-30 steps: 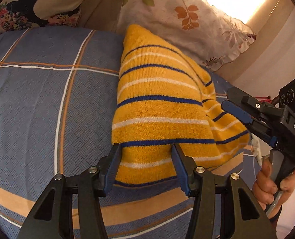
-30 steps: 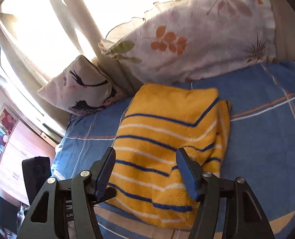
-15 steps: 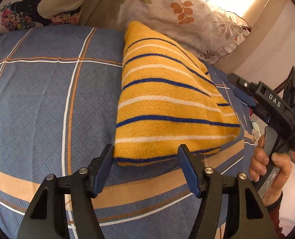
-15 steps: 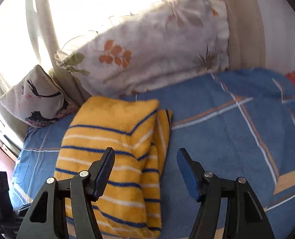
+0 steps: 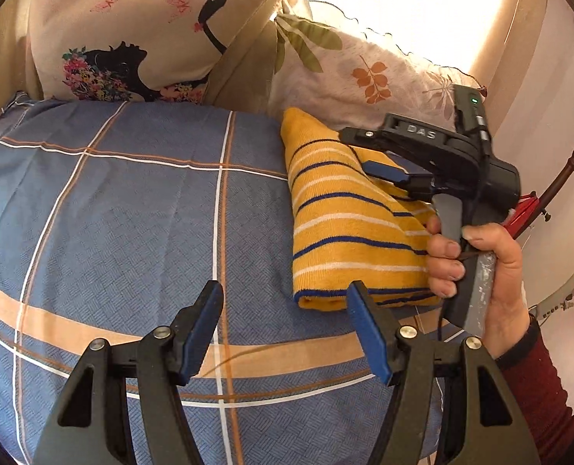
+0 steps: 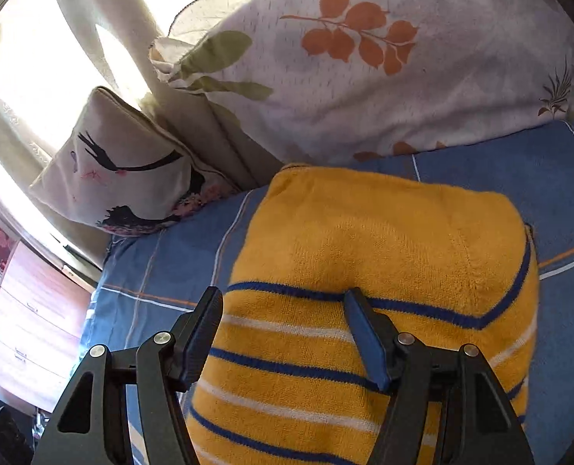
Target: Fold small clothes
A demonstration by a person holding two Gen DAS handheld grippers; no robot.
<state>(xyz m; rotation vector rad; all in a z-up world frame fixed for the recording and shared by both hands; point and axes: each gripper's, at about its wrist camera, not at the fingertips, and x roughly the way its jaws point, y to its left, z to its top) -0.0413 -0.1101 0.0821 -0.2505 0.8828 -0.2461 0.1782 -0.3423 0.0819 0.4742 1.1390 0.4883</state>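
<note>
On a blue plaid bedspread [image 5: 131, 213], the left gripper [image 5: 287, 325] hovers with jaws spread and empty, over bare cover. The folded yellow knit sweater with blue and white stripes [image 5: 349, 224] lies ahead and to its right, long axis running away toward the leaf-print white pillow [image 5: 364, 73]. The right gripper [image 6: 283, 333], the nearer tool, hangs directly over the sweater, jaws parted and apparently gripping nothing; whether its tips touch the knit is unclear. The person's right hand [image 5: 480, 267] holds its handle.
</note>
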